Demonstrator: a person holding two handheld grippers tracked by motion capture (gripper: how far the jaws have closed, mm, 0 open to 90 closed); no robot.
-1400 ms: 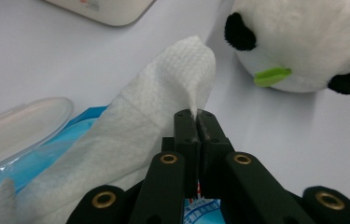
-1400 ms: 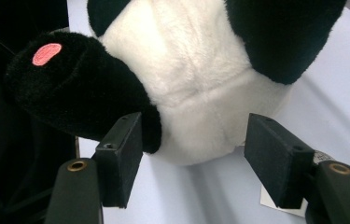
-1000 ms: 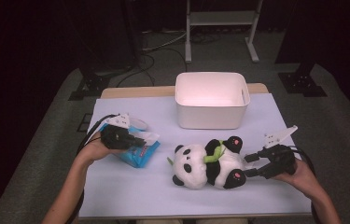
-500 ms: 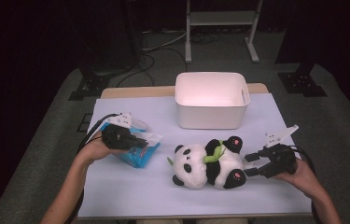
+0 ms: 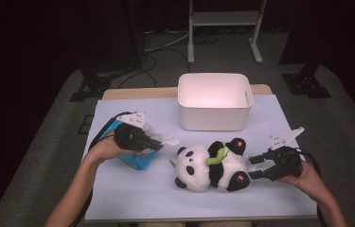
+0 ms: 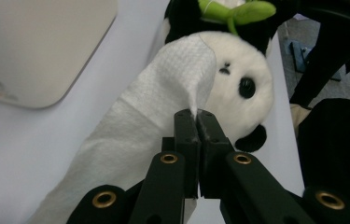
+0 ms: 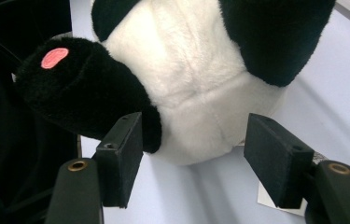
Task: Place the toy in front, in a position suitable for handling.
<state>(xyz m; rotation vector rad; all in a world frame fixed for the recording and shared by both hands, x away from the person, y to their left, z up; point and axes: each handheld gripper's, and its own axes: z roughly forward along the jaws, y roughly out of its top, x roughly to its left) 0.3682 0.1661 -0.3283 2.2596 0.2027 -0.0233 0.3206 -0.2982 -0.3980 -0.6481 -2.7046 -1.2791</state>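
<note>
The tissue (image 6: 163, 88) is being drawn out of the blue pack (image 5: 135, 158) at the worktop's (image 5: 132, 194) left, beside the toy panda (image 5: 210, 165). I'd pull it gently and straight so the sheet comes free without tearing. The left tool (image 5: 158, 143) is pinched tight on the tissue's edge. The right tool (image 7: 191, 156) gapes wide at the panda's rump, gripping nothing.

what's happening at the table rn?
A person works two handheld grippers. The left gripper is shut on a white tissue, drawing it from the blue pack. The right gripper is open at the rear of the panda, which lies on the table; its jaws are not pressing on it. A white bin stands behind.
</note>
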